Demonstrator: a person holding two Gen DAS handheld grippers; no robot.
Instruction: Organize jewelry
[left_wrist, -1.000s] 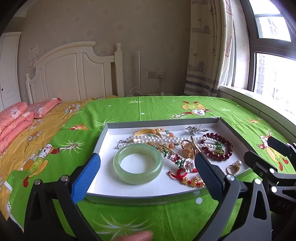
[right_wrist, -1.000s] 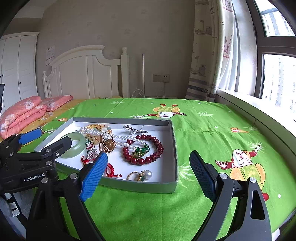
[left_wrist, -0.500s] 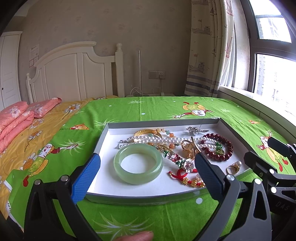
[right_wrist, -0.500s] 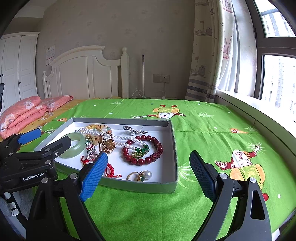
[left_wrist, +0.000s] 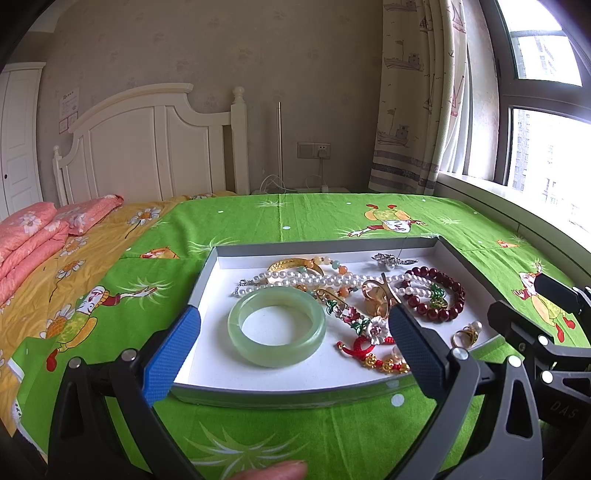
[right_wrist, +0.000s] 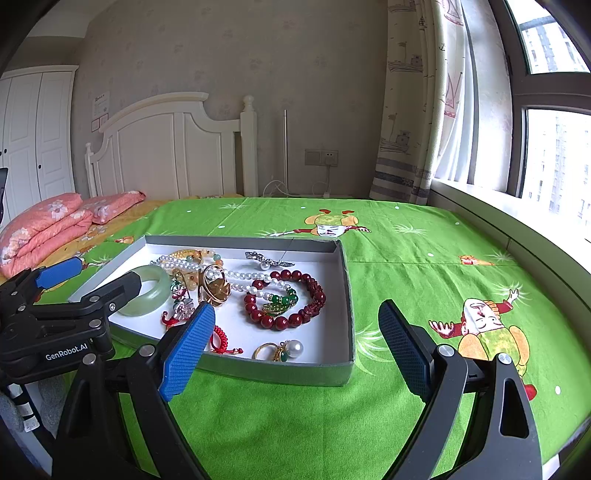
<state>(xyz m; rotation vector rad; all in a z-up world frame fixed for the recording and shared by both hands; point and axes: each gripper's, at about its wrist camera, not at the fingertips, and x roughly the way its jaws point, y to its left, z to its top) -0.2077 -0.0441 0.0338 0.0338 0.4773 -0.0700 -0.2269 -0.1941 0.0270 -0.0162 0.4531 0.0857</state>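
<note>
A green cartoon-print bedspread carries a shallow grey tray near its front edge. The left gripper and right gripper hover with jaws spread wide, holding nothing. In the tray lie a jade bangle toward its left edge, a red bead bracelet toward its right, and a pearl ring by the front right corner.

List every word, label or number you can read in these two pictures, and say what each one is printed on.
"GenRobot.AI": on the left gripper, on its black body, seen from the right wrist view.
"DAS": embossed on the right gripper, on its black body, faint.
Notice sheets on the wall: too small to read.
</note>
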